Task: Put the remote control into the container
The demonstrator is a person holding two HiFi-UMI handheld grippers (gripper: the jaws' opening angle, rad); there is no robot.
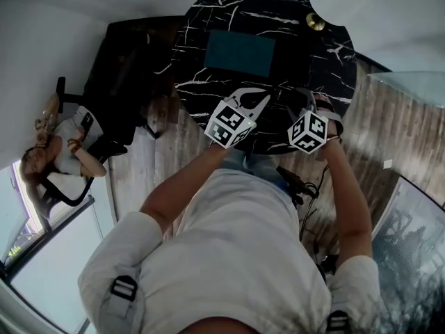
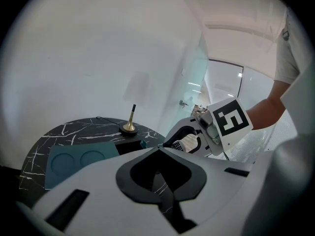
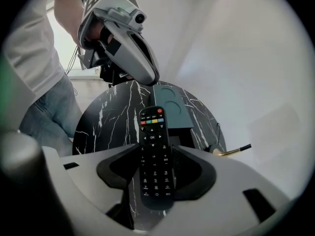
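I'm holding the remote control (image 3: 155, 132) in the right tongs (image 3: 155, 149). The two pads are pinching its lower half from the sides. Its buttons are facing the camera, and its red-button end is sticking out ahead over the black marble table (image 3: 108, 127). It is hanging in the air, not in the container (image 3: 173, 102), which is lying teal on the tabletop beyond the remote's tip. My left tongs (image 2: 158, 149) are sitting closed, tips together with nothing between them, hovering beside the right ones over the table's near edge. A brass stand (image 2: 130, 127) with a black stick is standing near the table's rim.
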